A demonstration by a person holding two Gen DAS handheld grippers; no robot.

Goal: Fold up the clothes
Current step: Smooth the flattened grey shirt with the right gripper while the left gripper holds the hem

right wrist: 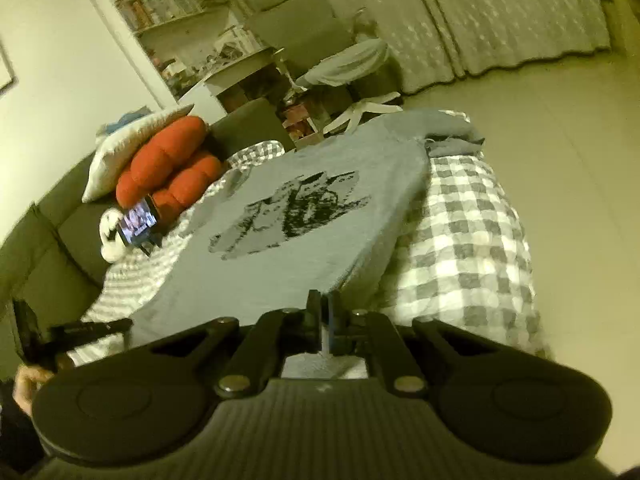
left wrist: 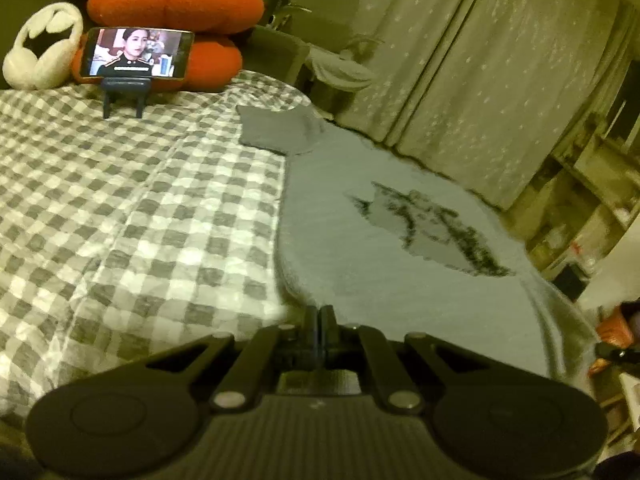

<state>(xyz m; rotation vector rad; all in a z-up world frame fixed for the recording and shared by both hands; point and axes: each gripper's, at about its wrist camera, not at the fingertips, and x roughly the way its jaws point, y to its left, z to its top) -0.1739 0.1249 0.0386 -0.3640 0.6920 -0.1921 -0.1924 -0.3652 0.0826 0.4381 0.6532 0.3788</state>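
Two grippers, both clenched on the near hem of the grey T-shirt (left wrist: 360,208). In the left wrist view, the left gripper (left wrist: 320,314) sits at bottom centre, jaws pinched tight together with the shirt's hem edge caught between them. Over in the right wrist view, the right gripper (right wrist: 323,300) is likewise at bottom centre, jaws drawn in on the cloth, a pale strip of fabric visible in the slot. At the lower left of that same view you can see the other gripper's black frame and a hand (right wrist: 26,388) behind it.

Now the shirt itself: it lies print side up on the checked bedcover (left wrist: 120,200), filling the right half of the left wrist view. Its long axis runs away from the grippers, hem nearest, collar end farthest. In the left wrist view it slants from bottom centre up toward the middle of the frame; one short sleeve (left wrist: 276,132) lies flat at the far end, pointing left. The dark printed graphic (left wrist: 432,228) sits mid-body. In the right wrist view the shirt stretches toward upper centre, its right edge draped near the side of the bed.

Farther back, upper left of the left wrist view: a phone (left wrist: 138,53) on a small stand, screen lit, leaning before an orange cushion (left wrist: 176,4), with white headphones (left wrist: 40,48) just beside. Beyond, pale dotted curtains (left wrist: 480,60) along the upper right.
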